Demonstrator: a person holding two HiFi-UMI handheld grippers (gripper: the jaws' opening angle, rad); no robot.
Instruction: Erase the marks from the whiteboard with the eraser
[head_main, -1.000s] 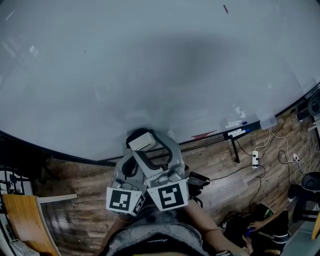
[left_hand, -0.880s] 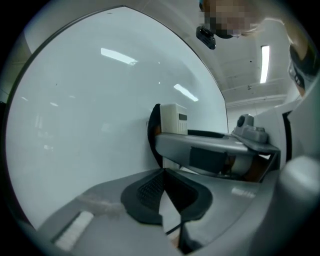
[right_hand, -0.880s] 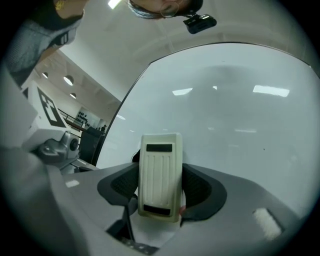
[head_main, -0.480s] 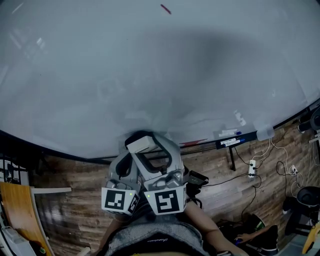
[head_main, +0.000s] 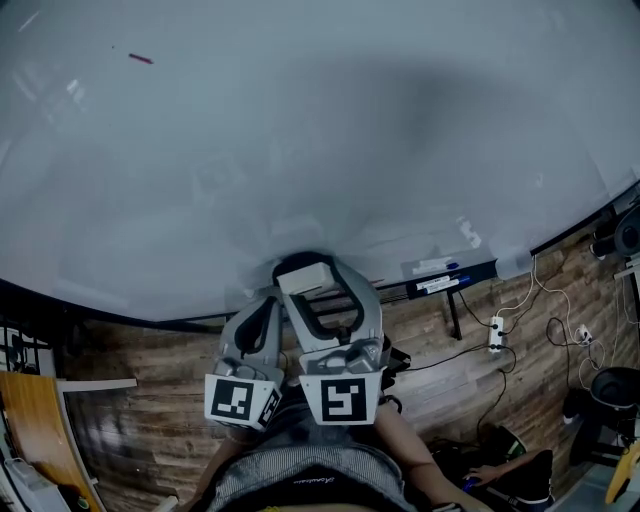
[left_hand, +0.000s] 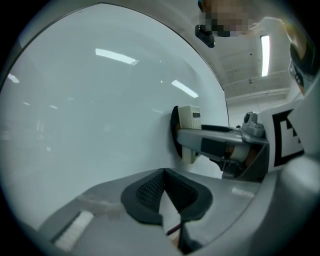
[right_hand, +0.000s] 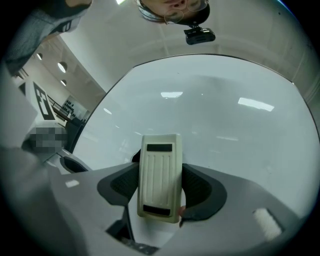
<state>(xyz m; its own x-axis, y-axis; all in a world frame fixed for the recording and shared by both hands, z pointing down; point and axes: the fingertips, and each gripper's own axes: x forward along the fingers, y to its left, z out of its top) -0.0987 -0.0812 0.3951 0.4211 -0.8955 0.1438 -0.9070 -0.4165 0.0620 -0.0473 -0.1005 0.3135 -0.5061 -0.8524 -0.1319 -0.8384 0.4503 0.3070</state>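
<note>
I see a cream, ribbed eraser (right_hand: 159, 175) and a pale grey-white whiteboard (head_main: 330, 130). Its one small mark (head_main: 140, 58) is red.

left gripper (left_hand: 165, 192), right gripper (right_hand: 160, 186) showing curved grey shells, black ribbed pads (left_hand: 145, 192); each carrying white cube (head_main: 342, 397) with black square markers. person wearing grey ribbed top (head_main: 300, 472) at 6 o'clock, head view.

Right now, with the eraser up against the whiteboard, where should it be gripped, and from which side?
Take the eraser by its cream plastic back, pinched across the two long edges, coming from the side away from the whiteboard. That leaves its dark pad flat on the board. The right gripper holds it that way.
</note>
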